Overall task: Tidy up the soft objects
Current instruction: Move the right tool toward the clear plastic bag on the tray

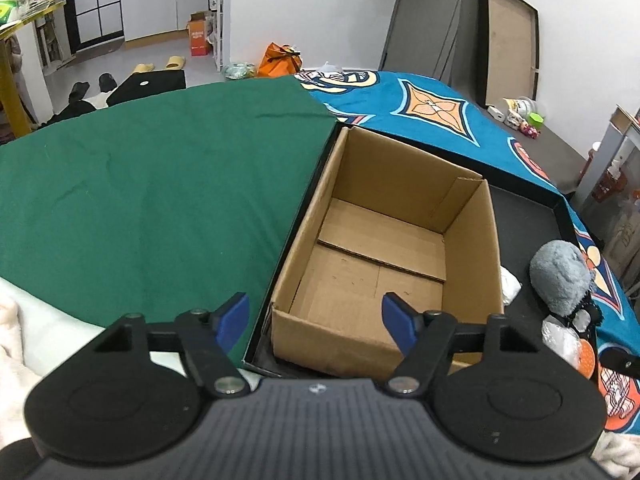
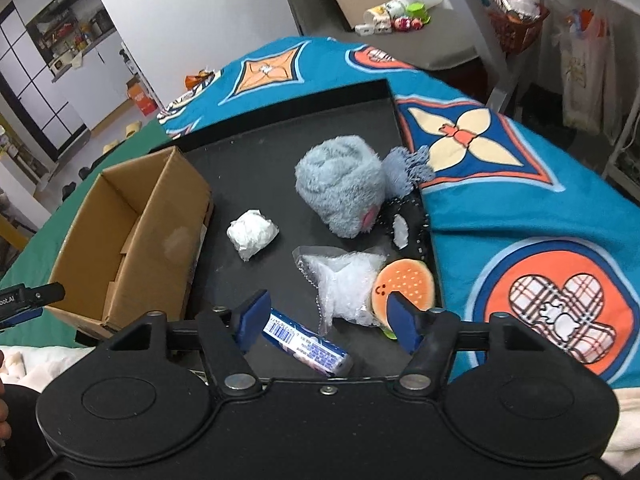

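Cardboard, brown and plain — an open box (image 1: 384, 240) stands in the left part of a shallow black tray (image 2: 280, 152), its flaps folded flat on the bottom and nothing inside. The tray rests on a table spread with a green cloth (image 1: 152, 184) to the left and a blue patterned cloth (image 2: 500, 208) to the right. On the tray's bare floor right of the box lie the soft things: a grey-blue plush toy (image 2: 344, 184) near the right wall, a crumpled white wad (image 2: 252, 234) near the box, a clear plastic bag (image 2: 344, 284), a round orange burger-shaped plush (image 2: 406, 282) touching that bag, and a blue-and-white packet (image 2: 308, 350) nearest the camera. The left gripper (image 1: 316, 318) hangs above the box's near wall, jaws apart, grasping nothing. The right gripper (image 2: 326, 320) hovers over the packet and bag — its blue fingers apart, pressing on neither.
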`<state>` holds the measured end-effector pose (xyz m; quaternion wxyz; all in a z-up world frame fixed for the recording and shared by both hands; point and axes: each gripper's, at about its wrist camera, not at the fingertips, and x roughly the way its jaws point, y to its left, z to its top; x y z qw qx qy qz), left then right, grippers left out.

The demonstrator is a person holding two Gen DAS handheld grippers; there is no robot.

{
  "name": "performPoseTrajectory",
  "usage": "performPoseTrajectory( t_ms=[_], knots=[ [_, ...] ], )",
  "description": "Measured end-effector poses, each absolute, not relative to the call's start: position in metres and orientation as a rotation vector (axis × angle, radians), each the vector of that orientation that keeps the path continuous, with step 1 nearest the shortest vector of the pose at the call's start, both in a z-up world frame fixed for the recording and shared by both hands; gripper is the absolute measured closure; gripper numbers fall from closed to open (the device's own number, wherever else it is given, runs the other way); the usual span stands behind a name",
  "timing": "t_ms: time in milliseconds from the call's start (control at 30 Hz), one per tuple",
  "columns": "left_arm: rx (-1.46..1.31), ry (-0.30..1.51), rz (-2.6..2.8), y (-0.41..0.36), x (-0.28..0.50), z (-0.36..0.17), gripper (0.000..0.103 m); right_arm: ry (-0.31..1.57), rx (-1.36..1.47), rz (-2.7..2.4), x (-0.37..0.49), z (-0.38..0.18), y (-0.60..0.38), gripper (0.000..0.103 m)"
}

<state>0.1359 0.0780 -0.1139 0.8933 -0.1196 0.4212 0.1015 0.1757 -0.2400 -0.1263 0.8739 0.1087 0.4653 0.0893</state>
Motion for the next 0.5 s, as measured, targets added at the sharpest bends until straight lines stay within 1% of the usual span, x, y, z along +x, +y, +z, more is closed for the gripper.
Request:
performPoseTrajectory(
  t_ms=[100, 167, 200, 233, 267, 367, 500],
  knots=[
    [-0.253, 0.869, 0.226, 0.080, 0.138, -0.118, 0.037, 0.986, 0.224, 0.189, 0.183, -0.133, -0.236, 0.046],
    [-0.265, 0.864, 0.234, 0.083, 0.140, -0.120, 0.045, 0.997, 0.224, 0.189, 0.187, -0.138, -0.233, 0.048],
    [-0.273, 0.862, 0.239, 0.085, 0.140, -0.121, 0.046, 1.001, 0.221, 0.190, 0.189, -0.140, -0.232, 0.050],
    [-0.284, 0.862, 0.247, 0.087, 0.140, -0.123, 0.050, 1.006, 0.214, 0.190, 0.192, -0.142, -0.230, 0.052],
    [-0.294, 0.864, 0.251, 0.089, 0.141, -0.124, 0.056, 1.010, 0.210, 0.190, 0.194, -0.145, -0.228, 0.052],
    [-0.312, 0.873, 0.248, 0.091, 0.144, -0.126, 0.059, 1.021, 0.202, 0.186, 0.198, -0.150, -0.225, 0.052],
    [-0.291, 0.884, 0.243, 0.091, 0.150, -0.128, 0.062, 1.037, 0.187, 0.184, 0.202, -0.156, -0.219, 0.056]
  ],
)
